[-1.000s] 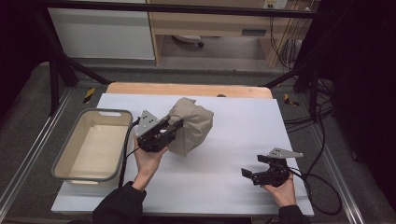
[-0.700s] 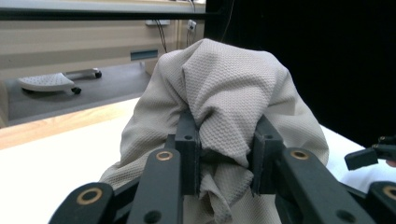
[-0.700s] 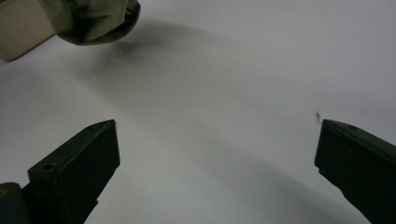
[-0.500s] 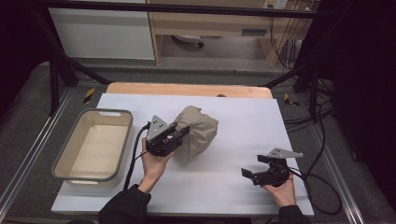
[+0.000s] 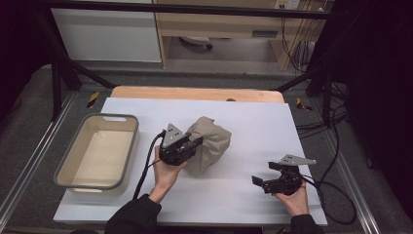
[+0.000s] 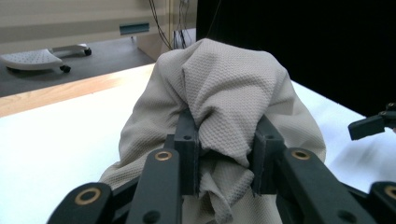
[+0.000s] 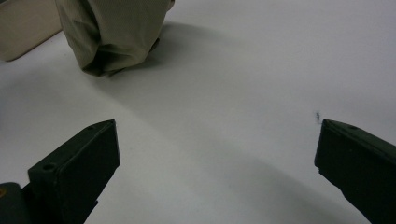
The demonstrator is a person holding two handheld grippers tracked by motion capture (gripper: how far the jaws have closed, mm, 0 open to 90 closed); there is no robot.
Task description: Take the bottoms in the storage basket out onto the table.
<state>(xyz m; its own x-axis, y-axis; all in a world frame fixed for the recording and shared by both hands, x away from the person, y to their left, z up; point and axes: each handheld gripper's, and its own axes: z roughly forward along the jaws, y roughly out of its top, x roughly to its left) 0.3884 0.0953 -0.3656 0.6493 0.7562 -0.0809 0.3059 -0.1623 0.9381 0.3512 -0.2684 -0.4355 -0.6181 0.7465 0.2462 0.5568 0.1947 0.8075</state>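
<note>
A beige, bunched-up cloth (image 5: 208,144) sits near the middle of the white table. My left gripper (image 5: 191,143) is shut on a fold of the cloth (image 6: 224,107), lifting its top into a peak; in the left gripper view the fabric is pinched between both jaws. My right gripper (image 5: 265,179) rests low over the table at the front right, open, with nothing between its wide-spread jaws. In the right gripper view the cloth (image 7: 112,32) hangs at the upper left, its lower edge on the table.
A grey-rimmed beige tub (image 5: 68,163) stands at the table's left side. A wooden strip (image 5: 195,92) runs along the table's far edge. Cables trail off the right edge by the right hand.
My left gripper has carried the cloth to the right, away from the tub and toward the table's middle. The right gripper has stayed put.
</note>
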